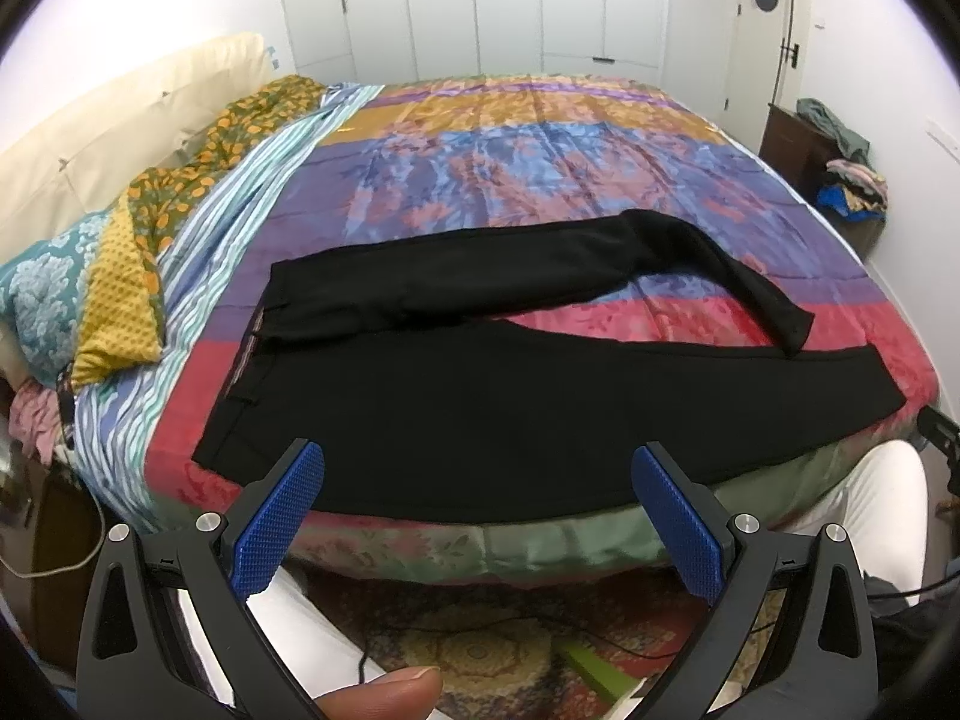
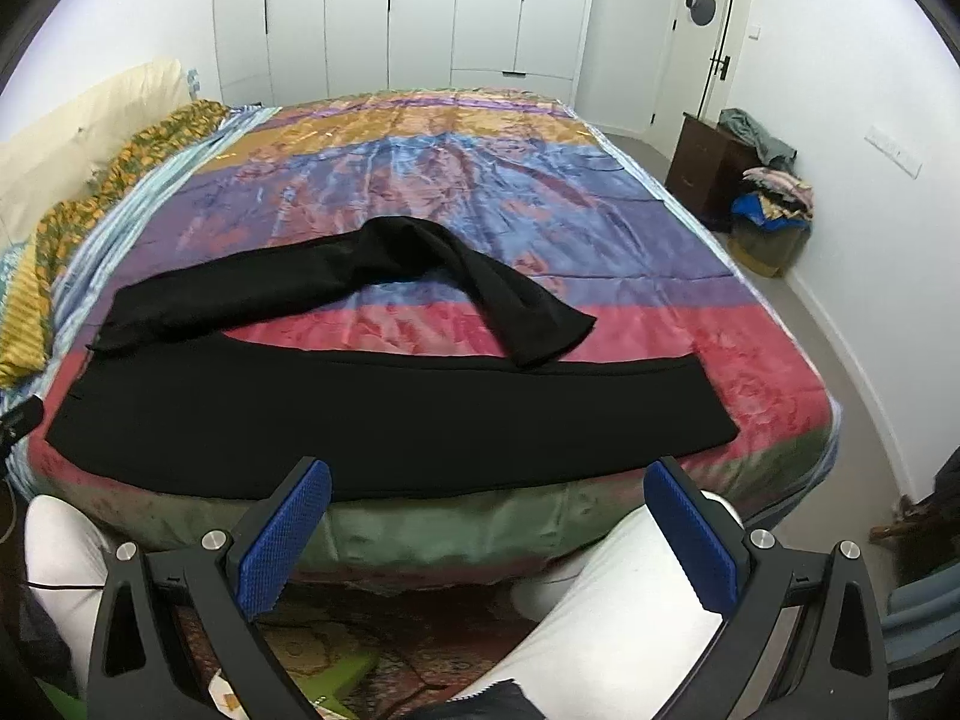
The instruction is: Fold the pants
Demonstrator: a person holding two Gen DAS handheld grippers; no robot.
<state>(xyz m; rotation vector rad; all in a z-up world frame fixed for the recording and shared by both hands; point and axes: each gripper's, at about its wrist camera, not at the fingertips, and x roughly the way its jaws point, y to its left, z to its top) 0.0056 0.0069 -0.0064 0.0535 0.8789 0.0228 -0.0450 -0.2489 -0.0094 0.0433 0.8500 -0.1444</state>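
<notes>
Black pants (image 1: 456,414) lie spread on the bed, waistband to the left. The near leg lies straight along the front edge. The far leg (image 1: 720,264) bends back so its cuff rests on the near leg. The pants also show in the right wrist view (image 2: 360,414). My left gripper (image 1: 477,468) is open and empty, held just before the near edge of the pants. My right gripper (image 2: 489,480) is open and empty, also in front of the bed edge, above the person's white-clad legs (image 2: 600,612).
The bed has a colourful striped satin cover (image 1: 540,162). Pillows (image 1: 120,288) lie at the left. A dark cabinet (image 2: 702,162) and a clothes pile (image 2: 774,204) stand at the right wall. A patterned rug (image 1: 480,636) lies below.
</notes>
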